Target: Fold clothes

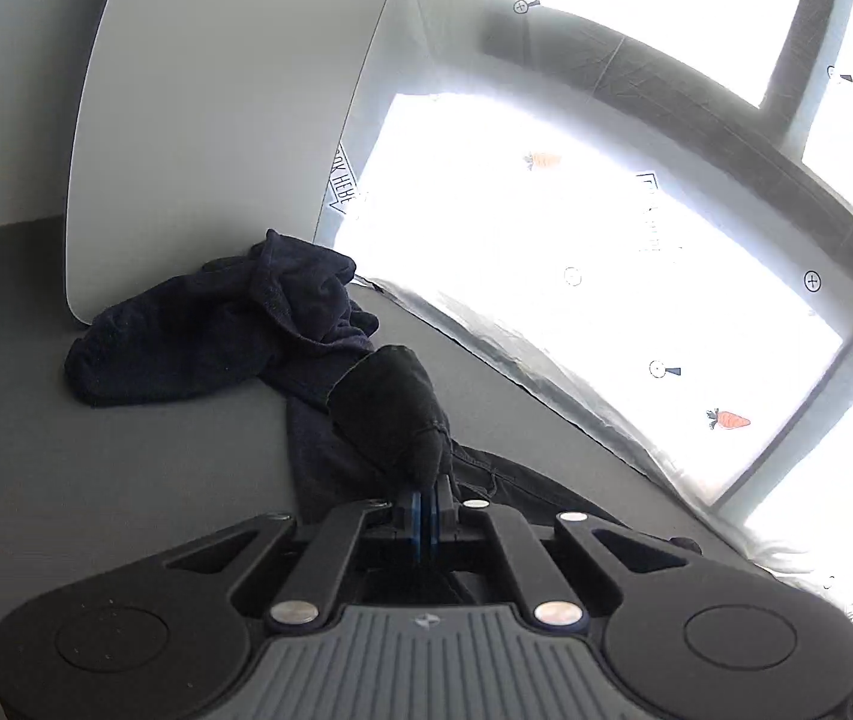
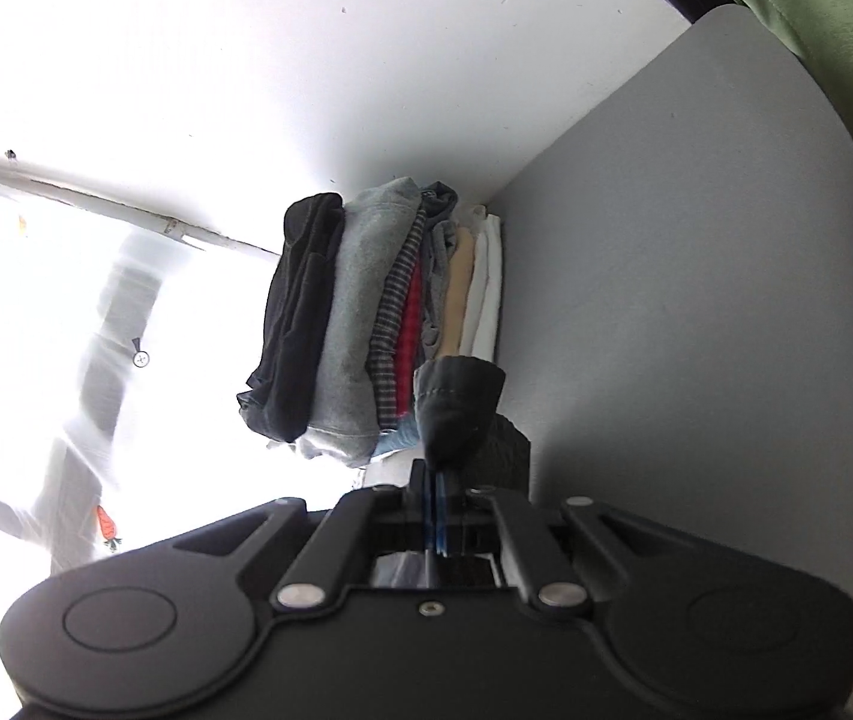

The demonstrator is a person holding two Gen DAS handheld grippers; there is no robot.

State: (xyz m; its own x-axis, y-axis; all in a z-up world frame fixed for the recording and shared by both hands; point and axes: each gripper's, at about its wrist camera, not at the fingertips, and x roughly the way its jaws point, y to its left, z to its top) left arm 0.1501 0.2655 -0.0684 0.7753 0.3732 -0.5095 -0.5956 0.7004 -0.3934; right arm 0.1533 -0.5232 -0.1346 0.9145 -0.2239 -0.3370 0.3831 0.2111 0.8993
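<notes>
Through the left wrist camera, a grey table [image 1: 96, 480] ran under a pale rounded panel [image 1: 216, 108] standing at its far edge. To the right, bright white sheeting [image 1: 576, 228] printed with small carrots and "LOOK HERE" arrows hung across dark window bars. The left gripper [image 1: 427, 501] had its blue pads pressed together on a fold of dark garment [image 1: 390, 414]. From the pinched fold the cloth trailed away from the camera and to the left, ending in a crumpled heap against the foot of the panel, so its long axis ran from the fingers toward that panel.

Through the right wrist camera, the view was rolled sideways: a grey surface [image 2: 696, 300] filled the right side and a white wall [image 2: 306, 60] met it above. A stack of folded clothes [image 2: 378, 312], black, grey, striped, red, tan and white, sat in that corner. The right gripper [image 2: 435, 495] was clamped on a bunched dark hem [image 2: 456, 408], which stood up just before the stack; its long axis could not be told here.
</notes>
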